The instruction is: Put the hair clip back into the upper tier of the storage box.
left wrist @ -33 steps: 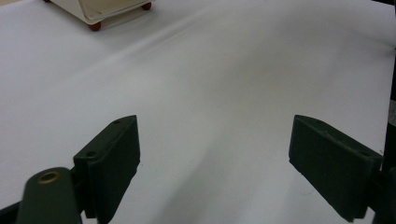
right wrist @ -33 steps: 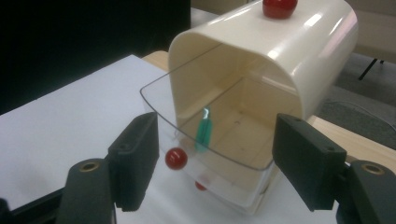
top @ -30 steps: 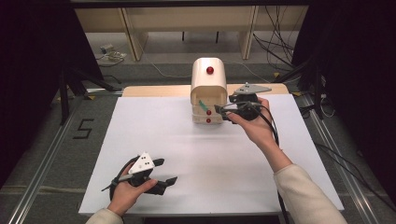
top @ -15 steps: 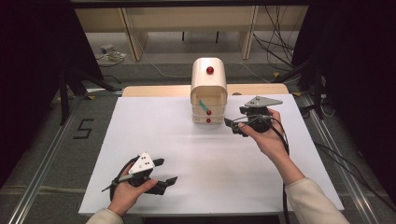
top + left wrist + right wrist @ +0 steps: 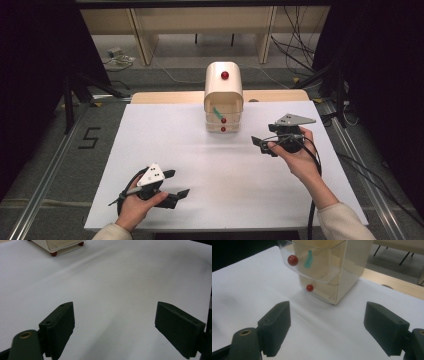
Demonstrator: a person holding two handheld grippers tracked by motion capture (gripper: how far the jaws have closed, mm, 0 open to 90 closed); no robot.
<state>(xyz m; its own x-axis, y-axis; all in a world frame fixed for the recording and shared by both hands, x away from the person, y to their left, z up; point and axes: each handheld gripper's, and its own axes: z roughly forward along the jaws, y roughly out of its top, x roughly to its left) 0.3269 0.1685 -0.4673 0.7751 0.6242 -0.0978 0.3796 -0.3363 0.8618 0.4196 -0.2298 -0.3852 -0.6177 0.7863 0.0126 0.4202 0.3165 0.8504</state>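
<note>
The small cream plastic drawer cabinet with red ball knobs (image 5: 223,102) stands upright at the far middle of the white table sheet (image 5: 165,140). Its upper clear drawer (image 5: 312,263) is pulled partly out, with a green item (image 5: 308,259) inside. The right gripper (image 5: 263,144) hovers just right of the cabinet; its jaws have just been opening and stand apart, empty. The left gripper (image 5: 176,186) rests near the front edge, jaws apart, empty. The cabinet looks light, rigid and likely to slide; the drawer's red knob (image 5: 293,260) is judged the proper hold.
</note>
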